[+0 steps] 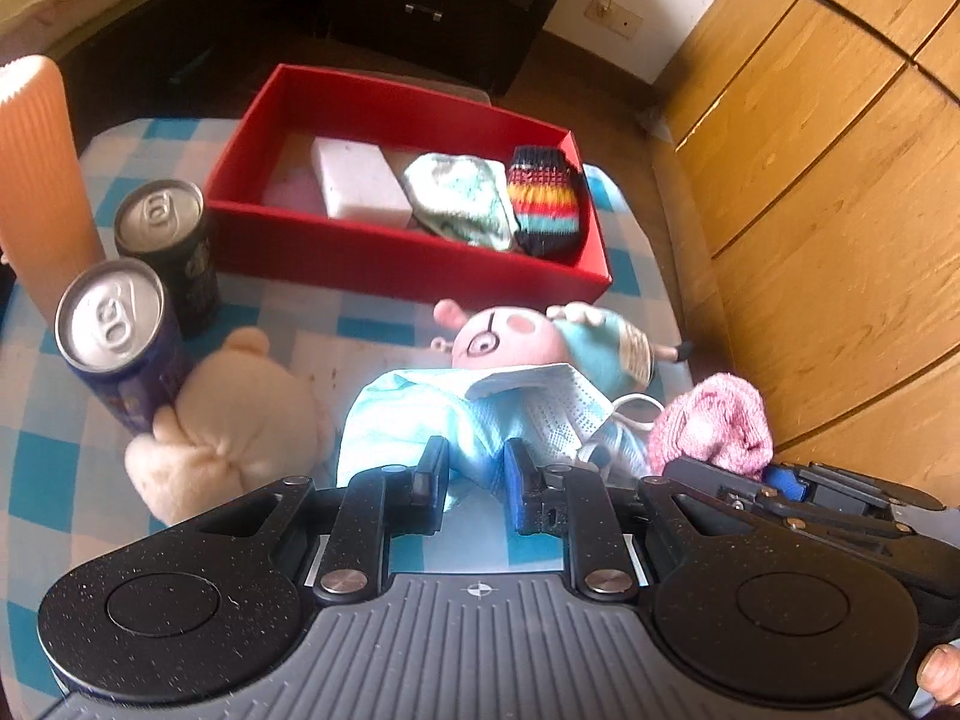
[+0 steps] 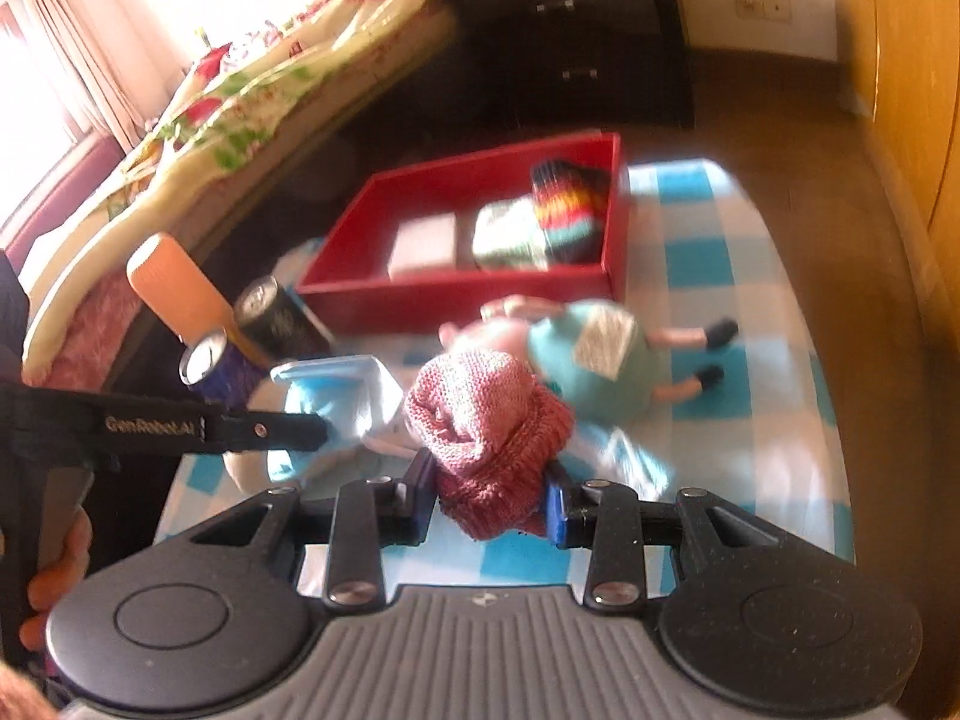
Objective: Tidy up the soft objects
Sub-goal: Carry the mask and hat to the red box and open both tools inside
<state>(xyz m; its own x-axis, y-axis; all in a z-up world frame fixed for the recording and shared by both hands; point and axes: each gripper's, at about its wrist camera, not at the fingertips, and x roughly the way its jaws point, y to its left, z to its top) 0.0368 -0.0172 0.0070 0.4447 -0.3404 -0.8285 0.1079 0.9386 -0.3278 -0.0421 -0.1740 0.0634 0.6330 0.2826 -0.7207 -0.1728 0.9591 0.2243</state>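
Observation:
My left gripper (image 1: 474,474) is shut on a light blue face mask (image 1: 420,414) on the checked tablecloth (image 1: 54,450). My right gripper (image 2: 489,501) is shut on a pink knitted piece (image 2: 489,426), which also shows in the left wrist view (image 1: 714,426). A pig plush toy (image 1: 540,348) lies just beyond both grippers, also in the right wrist view (image 2: 594,360). A cream plush (image 1: 240,414) lies left of the mask. The red box (image 1: 384,252) behind holds a white sponge (image 1: 360,180), a pale green sock (image 1: 462,198) and a striped knitted piece (image 1: 546,204).
Two drink cans (image 1: 111,324) (image 1: 162,222) and an orange ribbed cup (image 1: 36,168) stand at the left. A wooden wardrobe (image 1: 840,150) is on the right. A bed (image 2: 210,102) and a dark drawer unit (image 2: 576,30) lie beyond the table.

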